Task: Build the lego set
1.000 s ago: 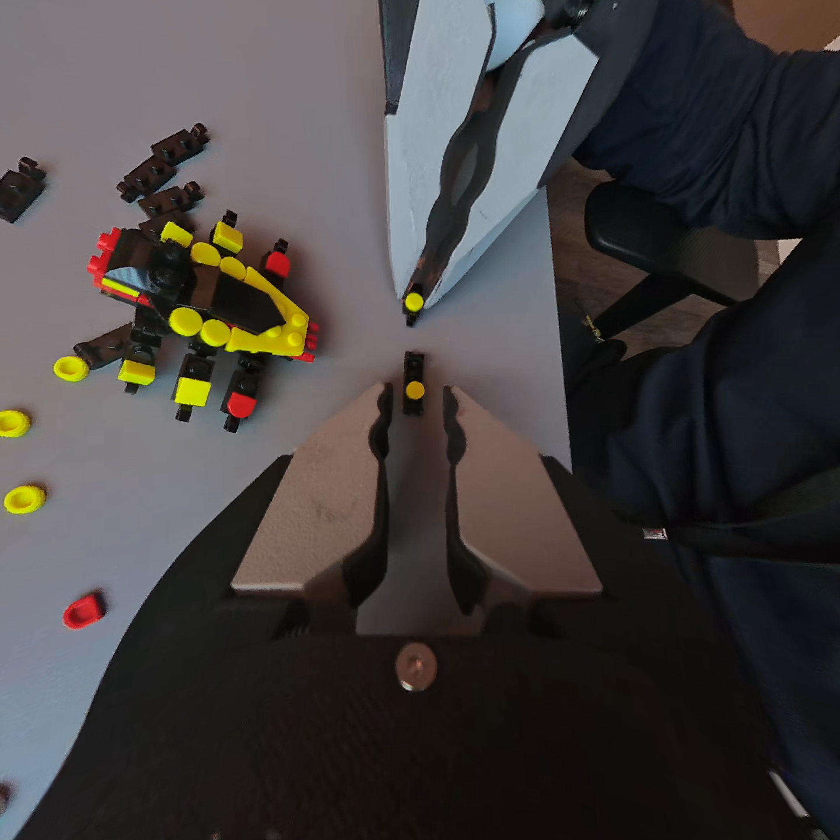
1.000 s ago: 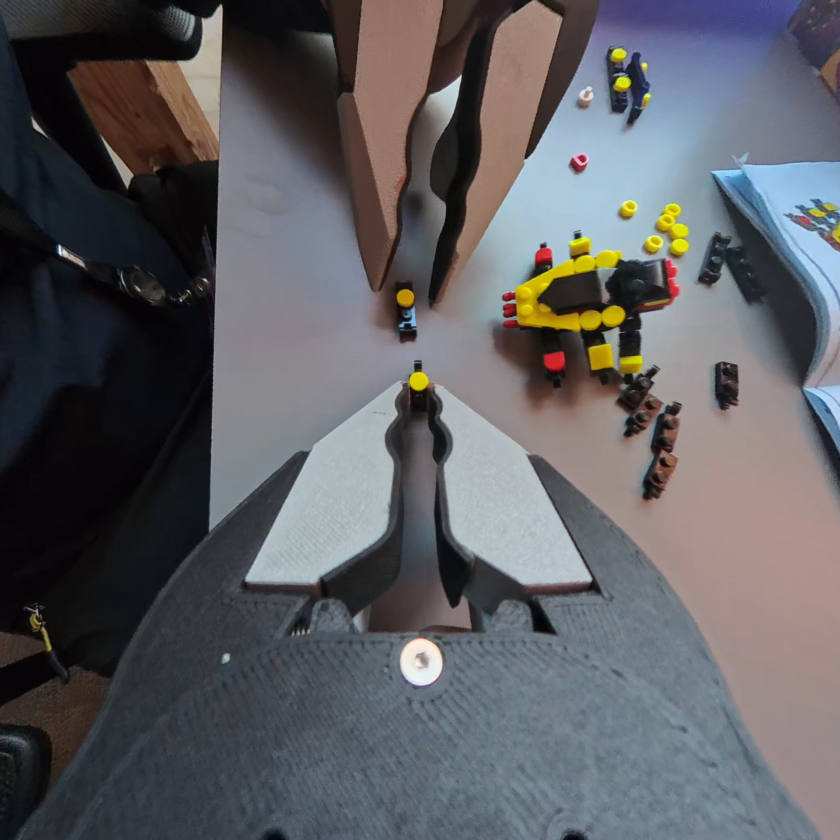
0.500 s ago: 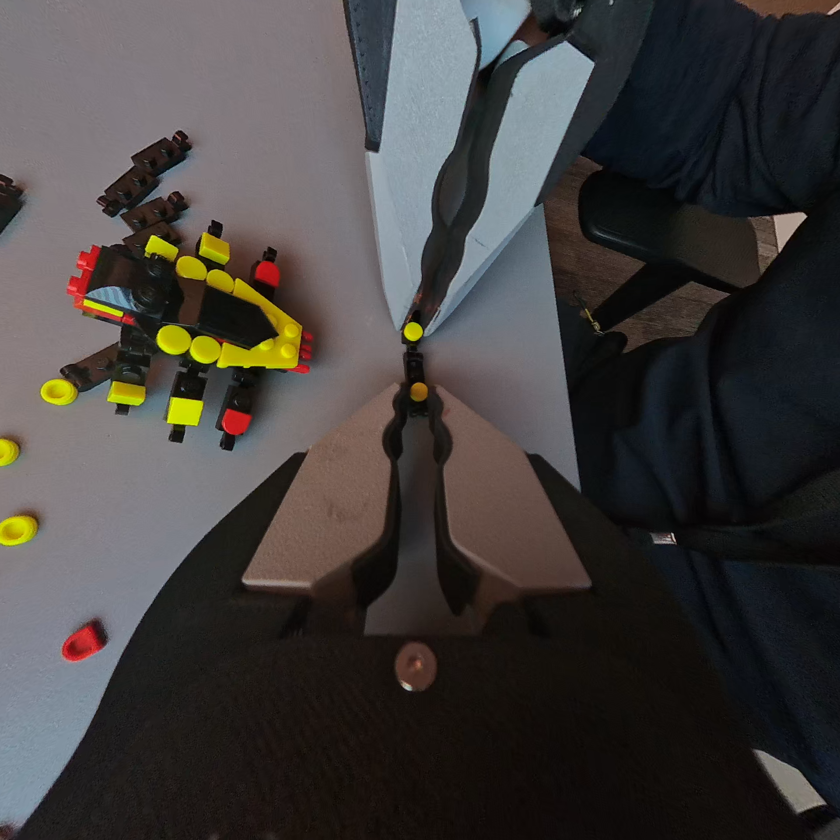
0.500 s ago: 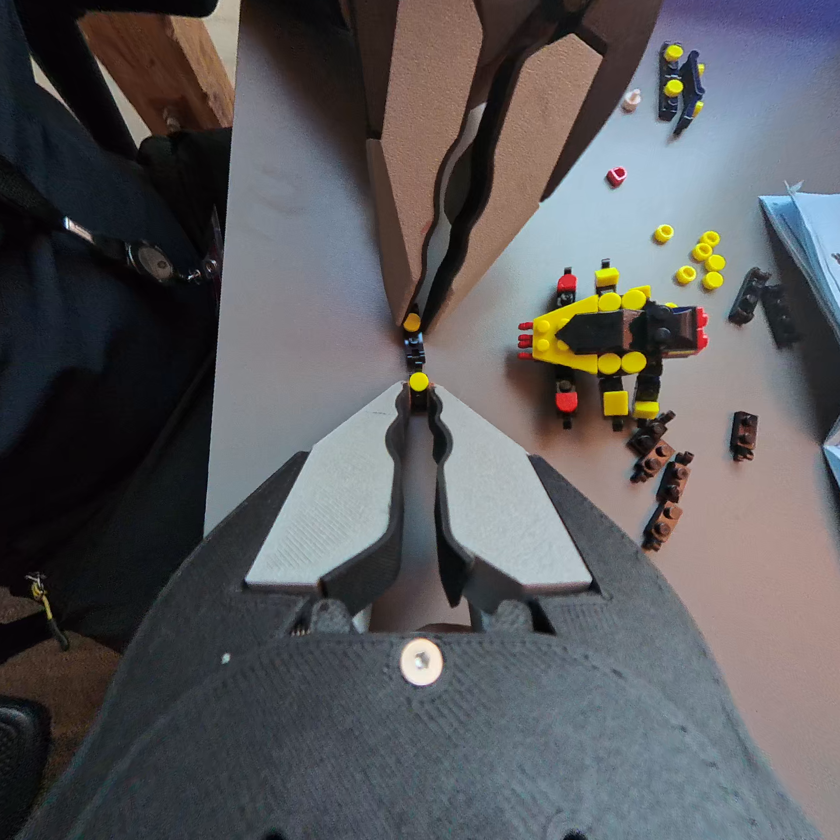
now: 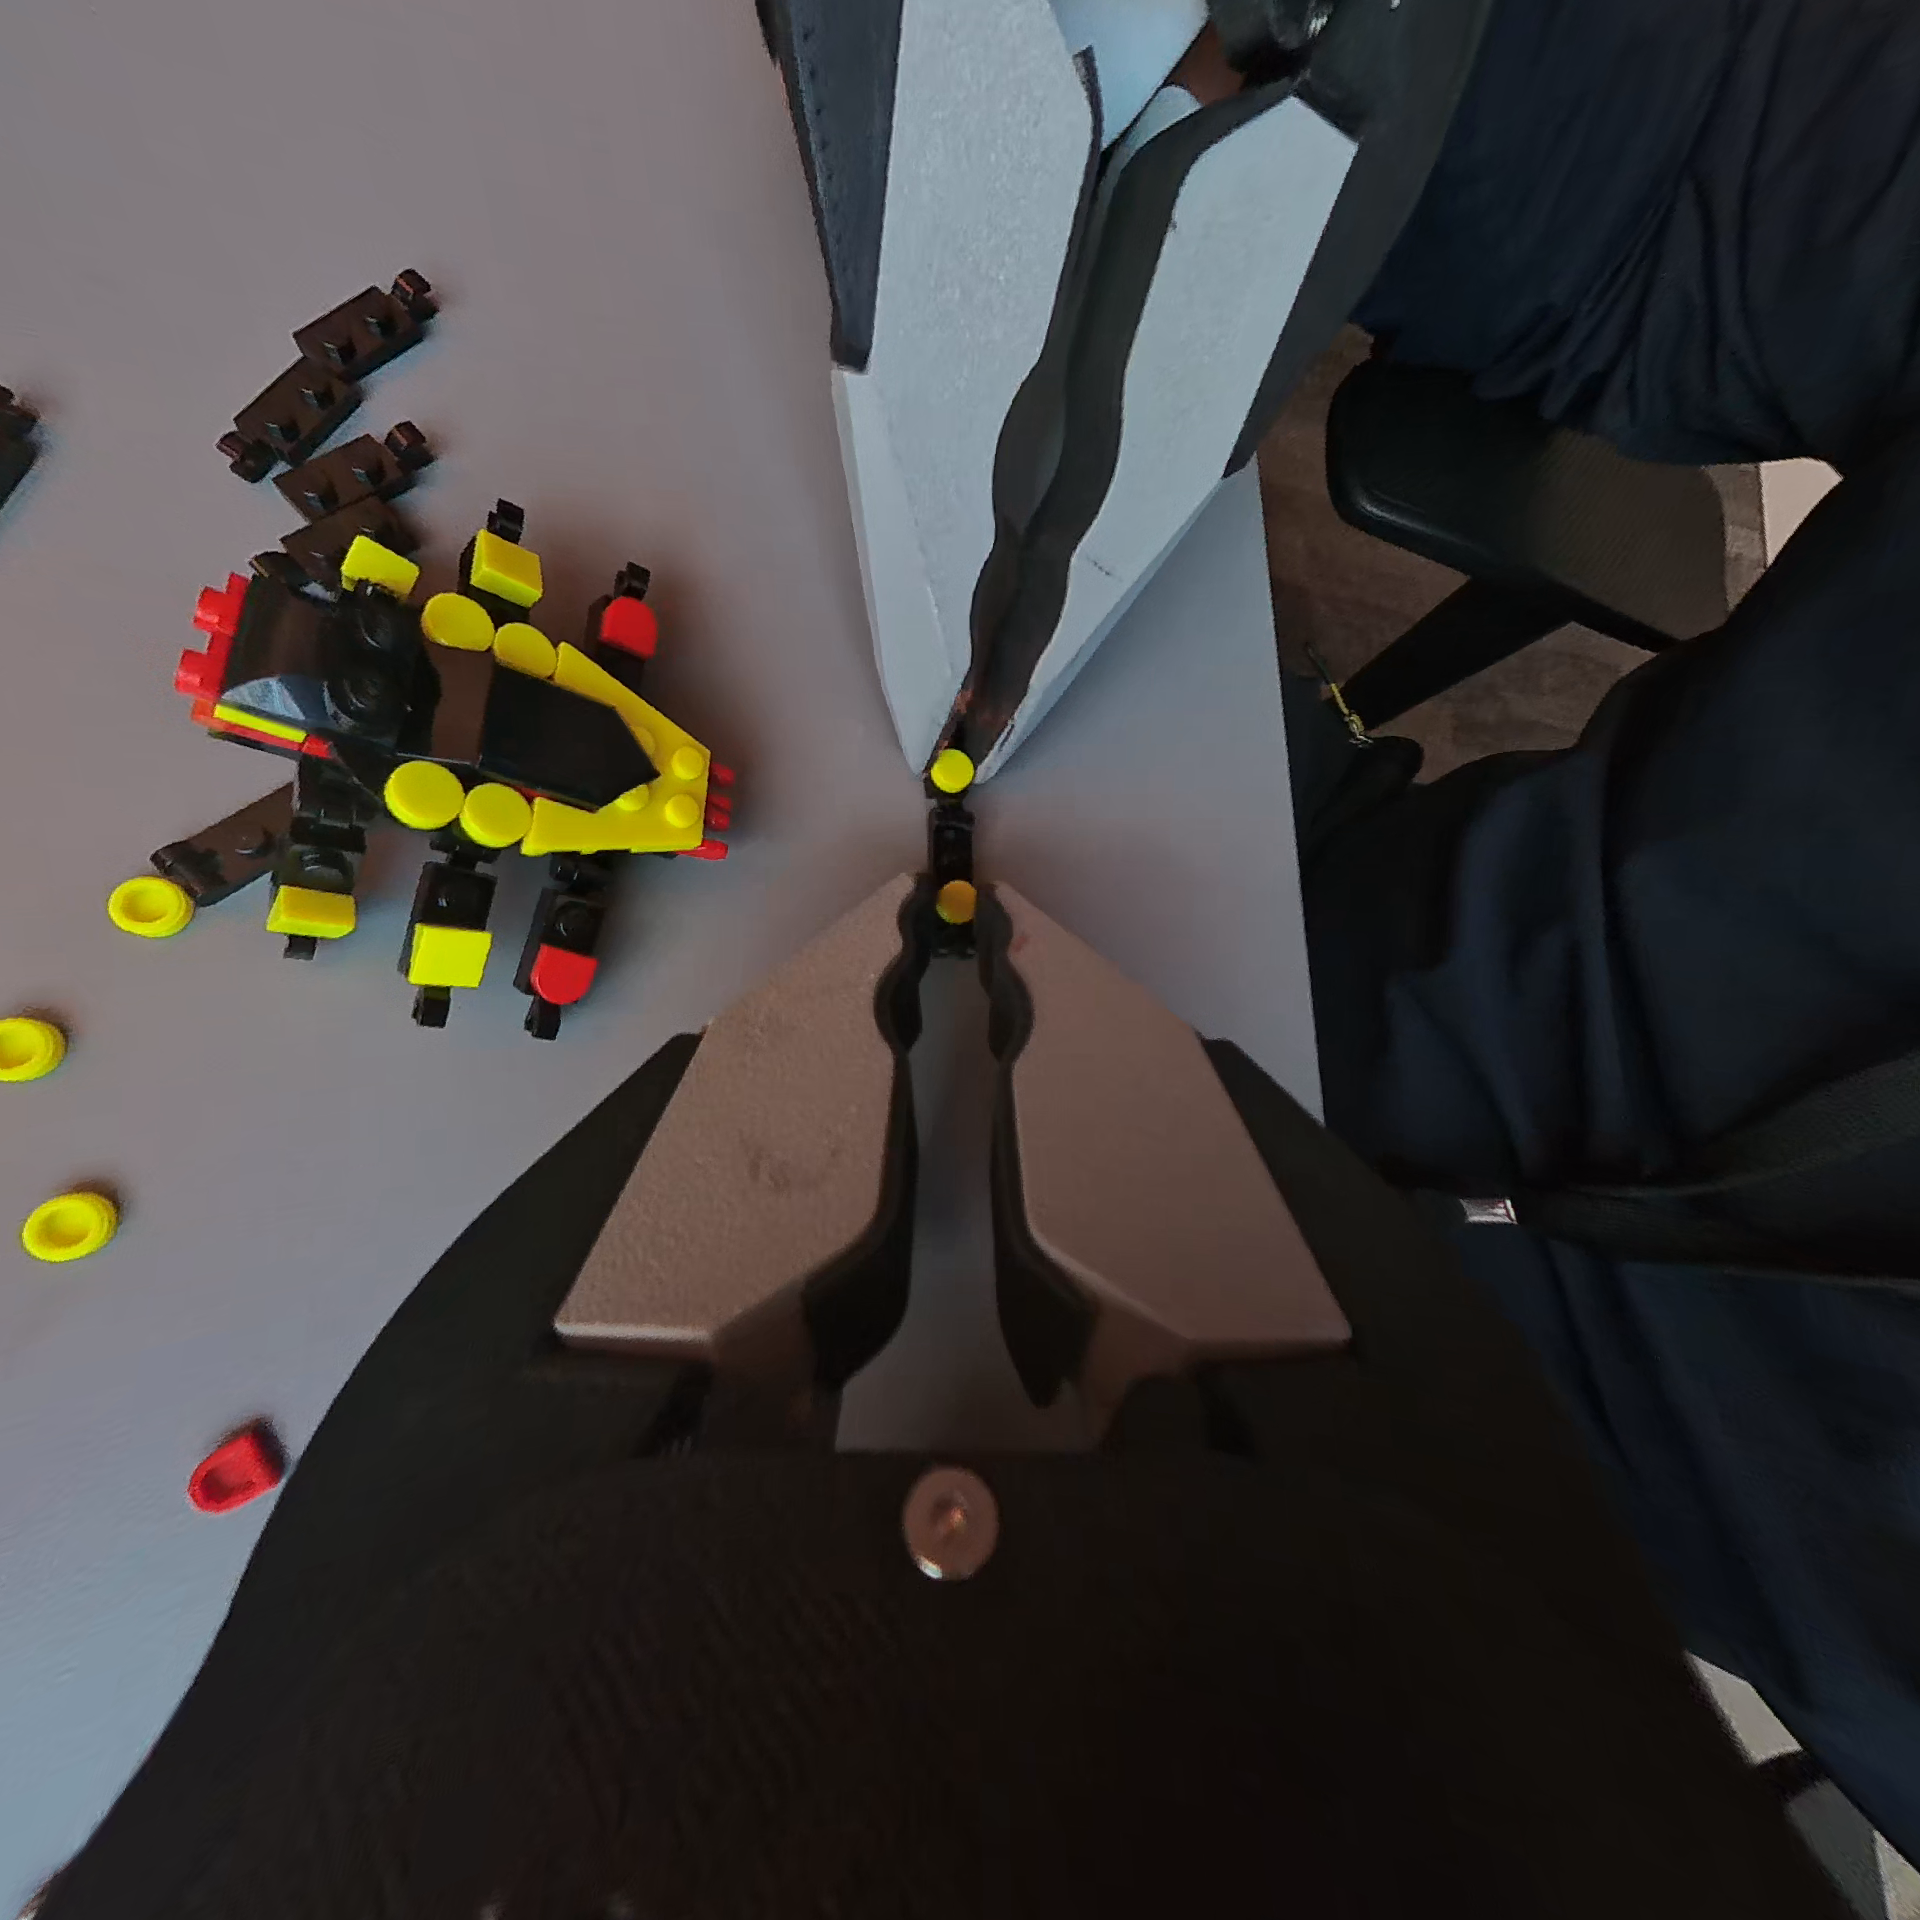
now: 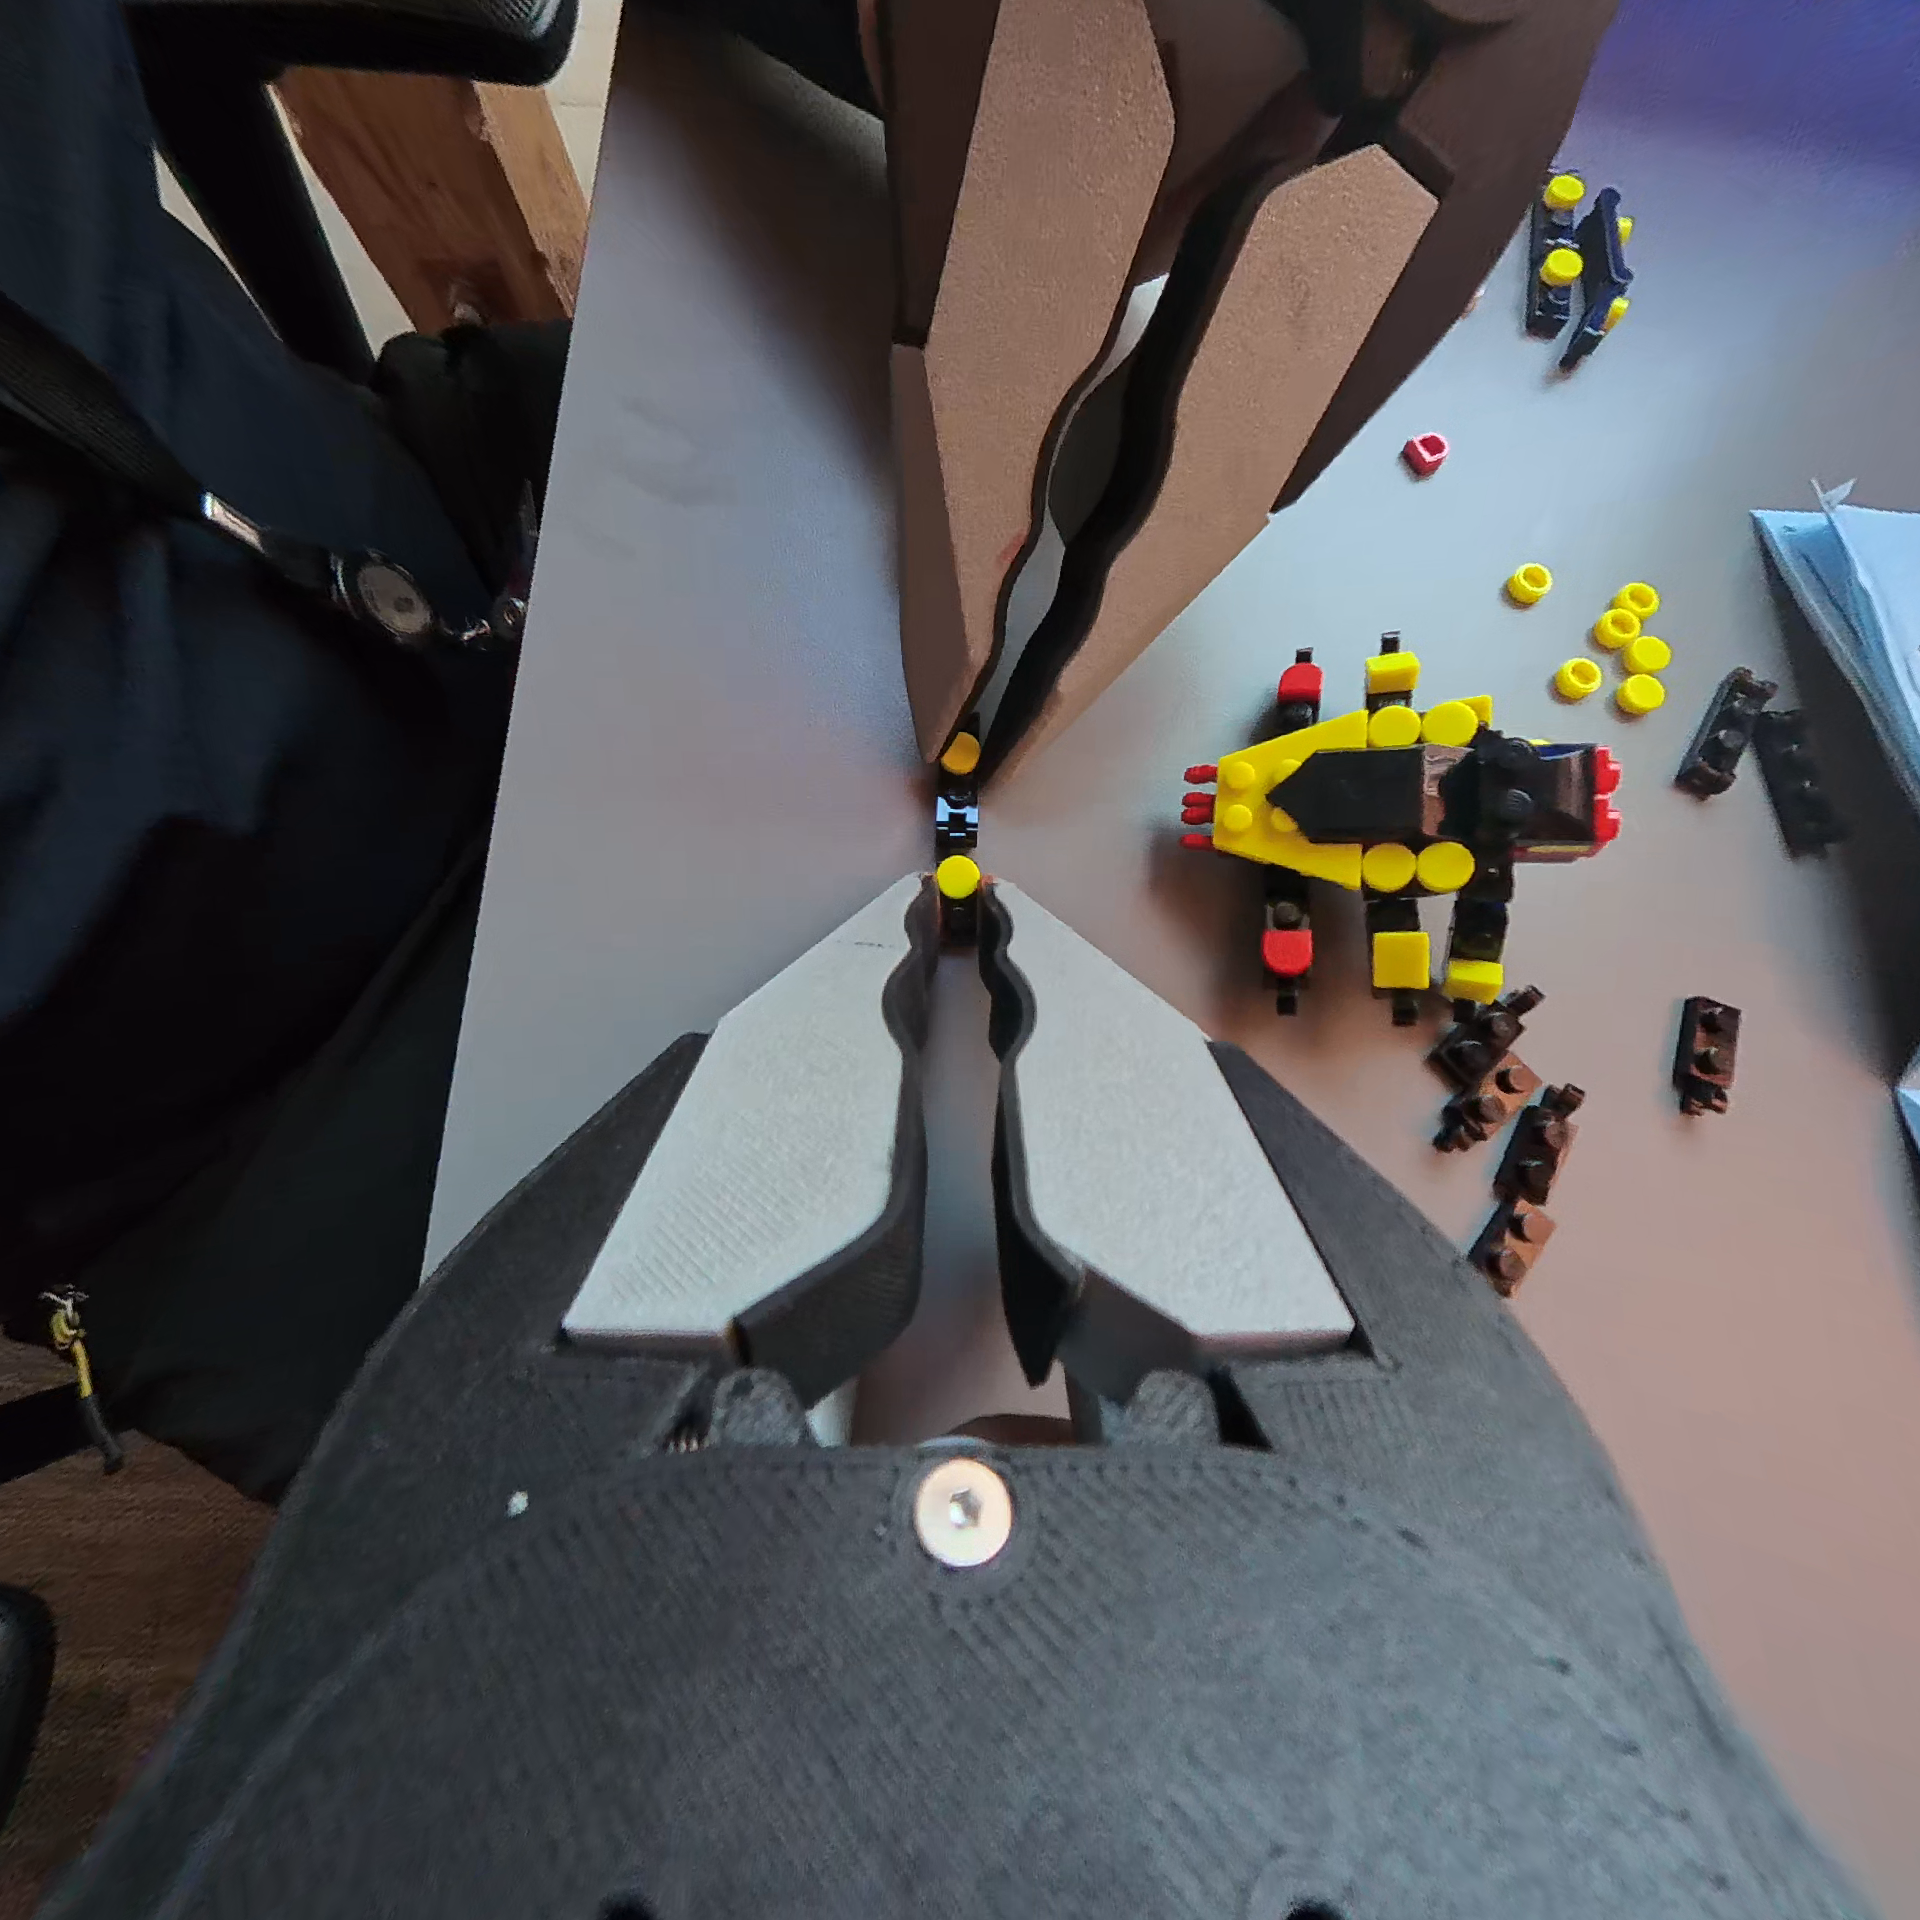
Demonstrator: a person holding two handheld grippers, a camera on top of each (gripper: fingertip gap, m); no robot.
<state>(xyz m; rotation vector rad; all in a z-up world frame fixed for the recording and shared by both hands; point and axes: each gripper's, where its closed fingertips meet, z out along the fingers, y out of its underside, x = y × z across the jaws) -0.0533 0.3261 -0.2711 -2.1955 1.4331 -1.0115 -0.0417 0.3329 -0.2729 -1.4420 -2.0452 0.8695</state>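
Observation:
My left gripper (image 5: 951,914) is shut on a small black piece topped by a yellow round tile (image 5: 954,900). My right gripper (image 6: 958,904) is shut on a like black piece with a yellow round tile (image 6: 957,876). The two grippers face each other tip to tip near the table's edge, and the two pieces meet end to end between them at a black clip (image 6: 957,814). The right gripper also shows in the left wrist view (image 5: 951,758), the left gripper in the right wrist view (image 6: 961,743). The yellow, black and red model (image 5: 457,748) lies on the grey table (image 5: 623,312), also in the right wrist view (image 6: 1392,810).
Loose black plates (image 5: 332,384), yellow round tiles (image 5: 68,1226) and a red piece (image 5: 237,1465) lie around the model. More black plates (image 6: 1507,1132) and yellow tiles (image 6: 1621,644) show at right, with a paper booklet (image 6: 1860,623). The table edge (image 5: 1288,831) and a person's dark clothing (image 5: 1662,935) are close by.
My left gripper closed on the black piece that lay on the table. The two grippers came together, and the two held pieces now touch end to end.

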